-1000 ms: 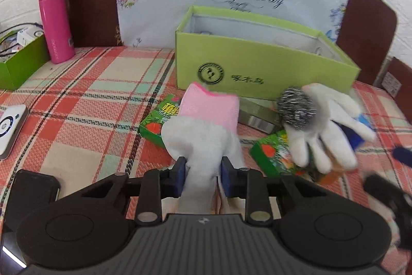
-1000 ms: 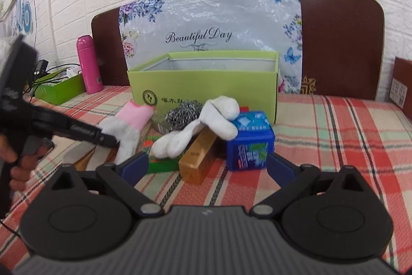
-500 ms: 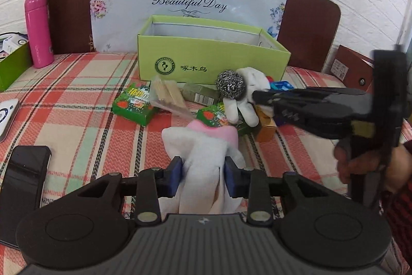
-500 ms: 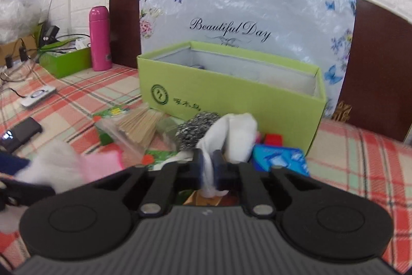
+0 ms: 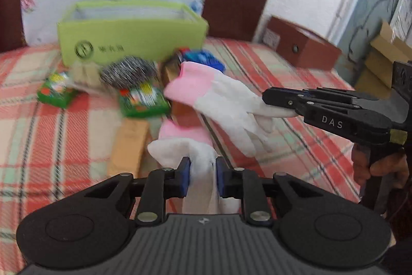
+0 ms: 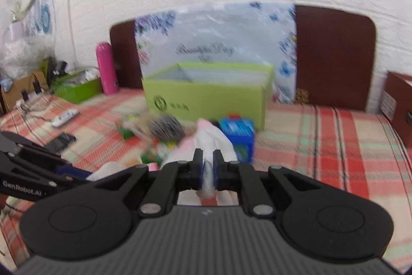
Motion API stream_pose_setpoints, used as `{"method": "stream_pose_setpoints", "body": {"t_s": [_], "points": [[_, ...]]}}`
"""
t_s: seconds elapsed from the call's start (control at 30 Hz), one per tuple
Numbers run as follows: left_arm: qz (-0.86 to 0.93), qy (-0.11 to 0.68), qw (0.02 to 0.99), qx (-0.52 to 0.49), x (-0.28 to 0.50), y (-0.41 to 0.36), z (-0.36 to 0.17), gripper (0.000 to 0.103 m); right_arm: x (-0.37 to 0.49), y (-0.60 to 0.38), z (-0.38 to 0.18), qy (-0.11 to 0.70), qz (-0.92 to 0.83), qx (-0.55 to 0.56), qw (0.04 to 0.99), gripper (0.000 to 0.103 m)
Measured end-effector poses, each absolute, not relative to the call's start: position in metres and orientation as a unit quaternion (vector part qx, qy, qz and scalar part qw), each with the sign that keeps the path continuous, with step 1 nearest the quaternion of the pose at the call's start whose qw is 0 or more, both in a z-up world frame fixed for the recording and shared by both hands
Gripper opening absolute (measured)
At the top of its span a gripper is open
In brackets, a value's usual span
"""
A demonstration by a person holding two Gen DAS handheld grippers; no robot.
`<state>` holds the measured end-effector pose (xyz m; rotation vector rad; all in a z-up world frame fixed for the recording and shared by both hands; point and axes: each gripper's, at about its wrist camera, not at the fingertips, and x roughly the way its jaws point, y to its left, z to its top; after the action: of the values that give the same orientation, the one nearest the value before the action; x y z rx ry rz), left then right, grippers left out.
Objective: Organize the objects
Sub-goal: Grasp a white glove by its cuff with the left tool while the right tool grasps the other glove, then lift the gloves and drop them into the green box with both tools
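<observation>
My left gripper (image 5: 202,175) is shut on a white glove with a pink cuff (image 5: 185,143), held above the checked cloth. My right gripper (image 6: 208,172) is shut on a second white glove with a pink cuff (image 6: 211,142); in the left wrist view that glove (image 5: 221,99) hangs in the air from the right gripper (image 5: 280,105). The open green box (image 5: 131,35) stands behind, also in the right wrist view (image 6: 208,92). A steel scourer (image 5: 128,72), green packets (image 5: 143,98), a blue box (image 6: 238,129) and a tan bar (image 5: 128,143) lie before it.
A pink flask (image 6: 106,68), a green tray (image 6: 77,89), a phone (image 6: 60,141) and a remote (image 6: 64,116) lie to the left. A brown box (image 5: 301,48) stands at the right. A floral bag (image 6: 216,43) leans on the headboard behind the green box.
The right gripper has lifted the second glove off the pile and carried it right and nearer. The left gripper has moved back and right with its glove. The scourer stays on the cloth.
</observation>
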<state>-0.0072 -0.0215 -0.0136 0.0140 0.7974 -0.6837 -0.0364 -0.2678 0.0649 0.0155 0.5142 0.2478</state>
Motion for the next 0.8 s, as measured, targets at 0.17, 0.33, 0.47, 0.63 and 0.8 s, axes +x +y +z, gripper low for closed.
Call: {"method": "stream_pose_setpoints", "body": {"t_s": [0.17,0.33,0.47,0.63,0.8], "points": [[-0.275,0.390,0.878,0.027,-0.007,-0.026,-0.026,0.058,-0.043,-0.288,0.033,0.326,0.071,0.017,0.943,0.025],[-0.262,0.373,0.890,0.018,0.002,-0.025,-0.025,0.076,-0.044,-0.273,0.037,0.266,0.089,-0.026,0.959,0.086],[-0.258,0.396,0.881,0.025,0.006,-0.038,-0.035,0.076,-0.020,-0.258,0.027,0.274,0.115,-0.061,0.953,0.088],[-0.272,0.387,0.881,0.030,0.009,-0.044,-0.038,0.054,-0.013,-0.255,0.019,0.293,0.136,-0.067,0.944,0.079],[-0.271,0.389,0.880,0.025,0.017,-0.048,-0.037,0.056,-0.011,-0.257,0.015,0.321,0.166,-0.046,0.931,0.020]]}}
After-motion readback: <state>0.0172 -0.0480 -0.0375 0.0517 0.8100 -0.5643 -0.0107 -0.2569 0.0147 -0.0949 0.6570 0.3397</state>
